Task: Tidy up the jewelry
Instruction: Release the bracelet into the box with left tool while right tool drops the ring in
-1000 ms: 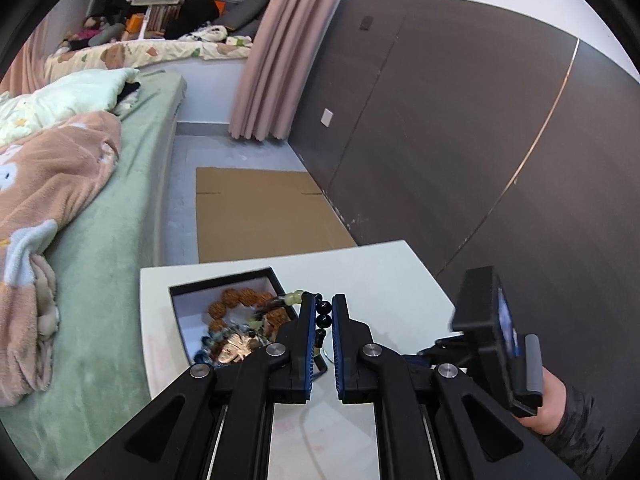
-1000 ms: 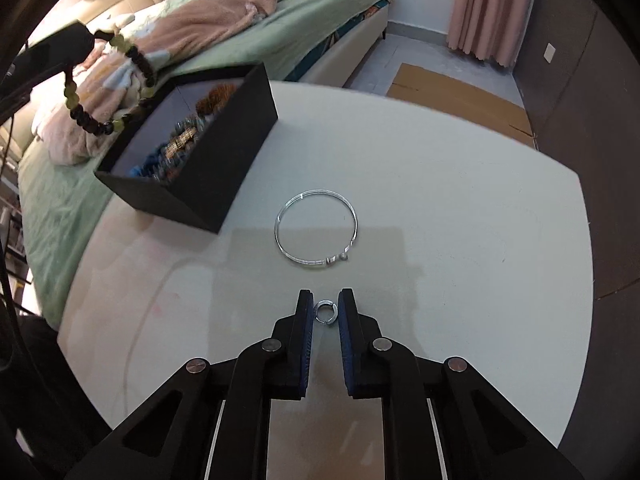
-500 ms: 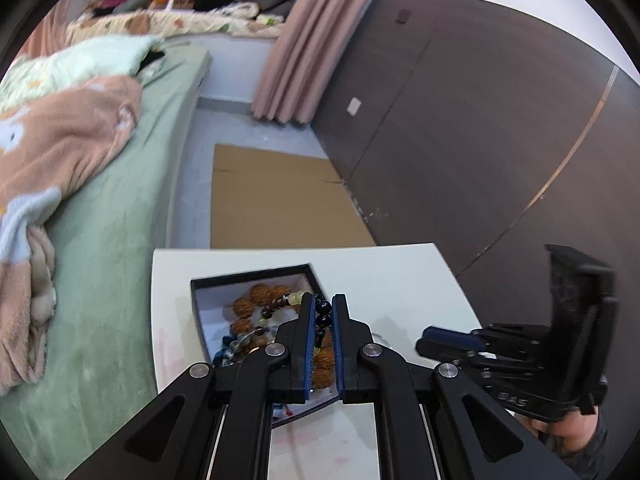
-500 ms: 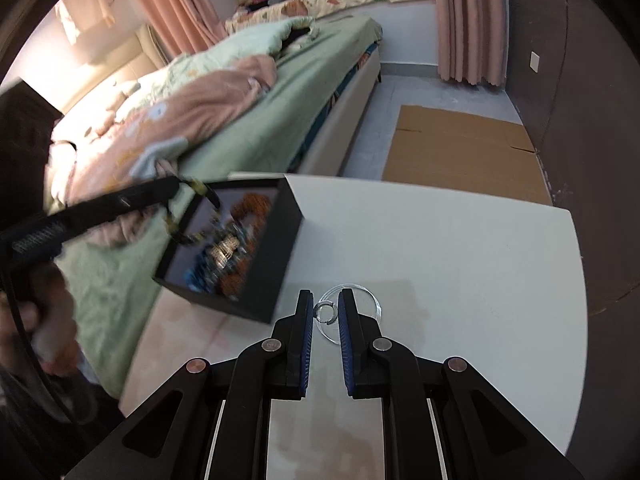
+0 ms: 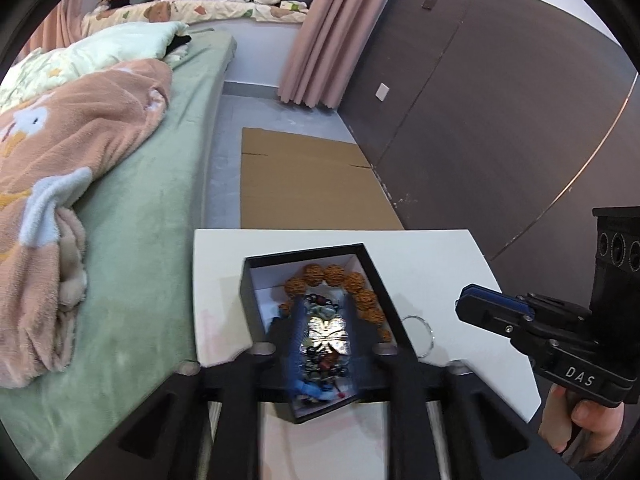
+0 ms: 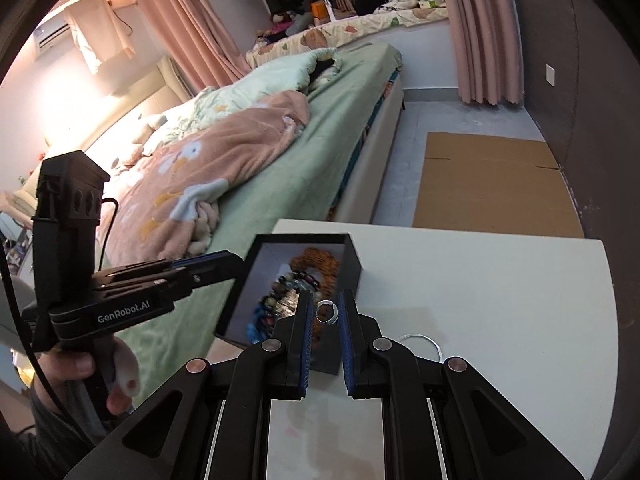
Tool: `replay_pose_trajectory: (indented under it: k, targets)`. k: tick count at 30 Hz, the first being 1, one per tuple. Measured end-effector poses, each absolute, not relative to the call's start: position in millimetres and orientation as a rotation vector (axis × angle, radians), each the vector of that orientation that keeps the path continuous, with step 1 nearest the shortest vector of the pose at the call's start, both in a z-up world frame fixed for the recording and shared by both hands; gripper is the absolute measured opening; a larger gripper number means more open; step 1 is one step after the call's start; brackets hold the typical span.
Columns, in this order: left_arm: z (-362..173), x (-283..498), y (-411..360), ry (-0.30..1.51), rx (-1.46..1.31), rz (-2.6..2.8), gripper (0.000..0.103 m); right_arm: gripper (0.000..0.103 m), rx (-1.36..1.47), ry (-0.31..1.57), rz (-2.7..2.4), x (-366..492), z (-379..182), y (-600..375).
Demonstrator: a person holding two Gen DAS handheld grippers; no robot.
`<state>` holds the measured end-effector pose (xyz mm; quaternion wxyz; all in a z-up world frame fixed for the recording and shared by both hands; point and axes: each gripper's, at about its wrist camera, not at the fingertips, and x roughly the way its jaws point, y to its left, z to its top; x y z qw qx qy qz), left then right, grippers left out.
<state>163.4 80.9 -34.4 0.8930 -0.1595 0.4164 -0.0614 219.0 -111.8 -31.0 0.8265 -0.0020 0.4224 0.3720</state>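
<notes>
A black jewelry box [image 5: 372, 276] [image 6: 354, 256] with a white lining stands on the white table [image 5: 440, 256] [image 6: 500, 280], holding brown bead bracelets [image 5: 352, 280], dark beads and a shiny piece [image 5: 324, 334]. My left gripper [image 5: 324, 320] is open and empty just above the box. My right gripper [image 6: 325, 312] is shut on a small silver ring [image 6: 325, 312], held over the box's near right edge. It shows in the left wrist view [image 5: 464, 304] at the right. A thin silver bangle [image 5: 420, 334] [image 6: 420, 340] lies on the table right of the box.
A green bed [image 5: 140, 220] with a pink blanket [image 5: 60, 160] runs along the table's left side. Flat cardboard [image 5: 312, 184] lies on the floor beyond the table. A dark wall [image 5: 500, 120] stands at the right.
My left gripper has opened and let go of the dark bead bracelet, which now lies in the box. My right gripper has carried the ring left, up to the box.
</notes>
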Motion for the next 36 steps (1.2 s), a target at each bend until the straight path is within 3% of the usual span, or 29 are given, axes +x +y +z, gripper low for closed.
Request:
replay_pose_trajectory:
  k: [1, 2, 16, 18, 20, 21, 27, 28, 31, 36]
  targets:
    - [-33, 162, 83, 0.856, -0.330, -0.128, 0.089, 0.014, -0.004, 0.893, 0.797, 218, -30, -109]
    - [-32, 159, 86, 0.835, -0.335, -0.128, 0.102, 0.014, -0.005, 0.890, 0.801, 217, -30, -106]
    - [-22, 146, 120, 0.809, -0.354, -0.089, 0.102, 0.015, 0.001, 0.877, 0.855, 215, -33, -68]
    - [-22, 145, 122, 0.809, -0.355, -0.086, 0.102, 0.027, -0.004, 0.879, 0.840, 217, -34, -67]
    - [-22, 144, 125, 0.808, -0.355, -0.080, 0.102, 0.070, 0.001, 0.885, 0.827, 218, -35, -69]
    - [-22, 144, 125, 0.808, -0.355, -0.078, 0.102, 0.076, 0.009, 0.888, 0.828, 219, -35, -70]
    - [-21, 143, 123, 0.804, -0.347, -0.085, 0.102, 0.079, 0.024, 0.901, 0.781, 222, -36, -87]
    - [-21, 143, 121, 0.805, -0.342, -0.088, 0.102, 0.082, 0.022, 0.906, 0.769, 222, -37, -90]
    - [-20, 143, 117, 0.806, -0.332, -0.094, 0.103, 0.103, 0.026, 0.900, 0.747, 223, -37, -101]
    - [-20, 144, 110, 0.809, -0.313, -0.105, 0.103, 0.103, 0.022, 0.911, 0.709, 225, -39, -120]
